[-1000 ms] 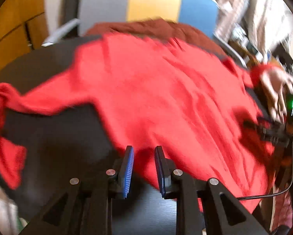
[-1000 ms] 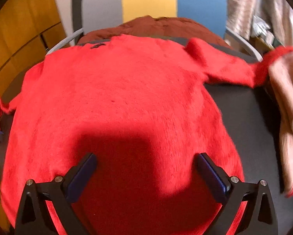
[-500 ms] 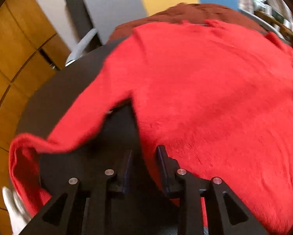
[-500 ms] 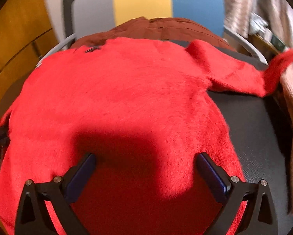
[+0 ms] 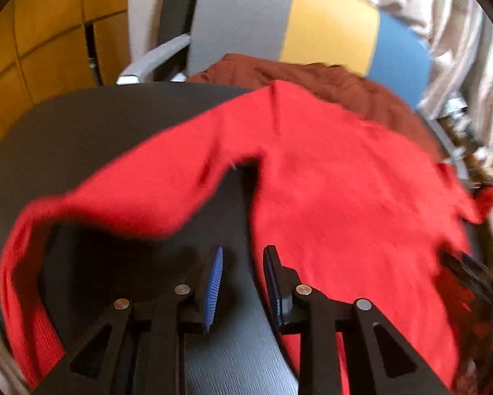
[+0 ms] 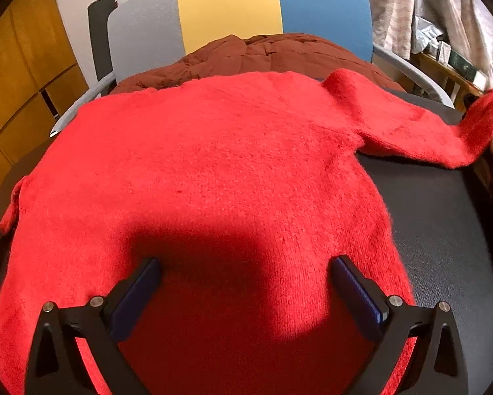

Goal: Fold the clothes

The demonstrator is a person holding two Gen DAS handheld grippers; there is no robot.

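Note:
A fuzzy red sweater [image 6: 213, 164] lies spread flat on the dark table [image 6: 444, 230], hem towards me. One sleeve [image 6: 411, 131] runs out to the right. My right gripper [image 6: 246, 260] hovers open and wide over the hem, with nothing between its fingers. In the left wrist view, the sweater's body [image 5: 345, 197] fills the right side, and its other sleeve [image 5: 131, 197] arcs left and down over the table edge. My left gripper [image 5: 243, 250] is open by a narrow gap over bare table [image 5: 98, 125], its right finger at the sweater's side edge.
A chair [image 6: 230, 10] with a grey, yellow and blue back stands behind the table, with a brown garment [image 6: 263, 56] heaped on its seat. Wooden cabinet doors [image 5: 49, 49] line the left. Pale curtains and clutter [image 6: 444, 42] fill the far right.
The left gripper has shifted along the sweater's left side, so the armpit and the whole left sleeve now show. The right gripper stays open over the hem, barely moved.

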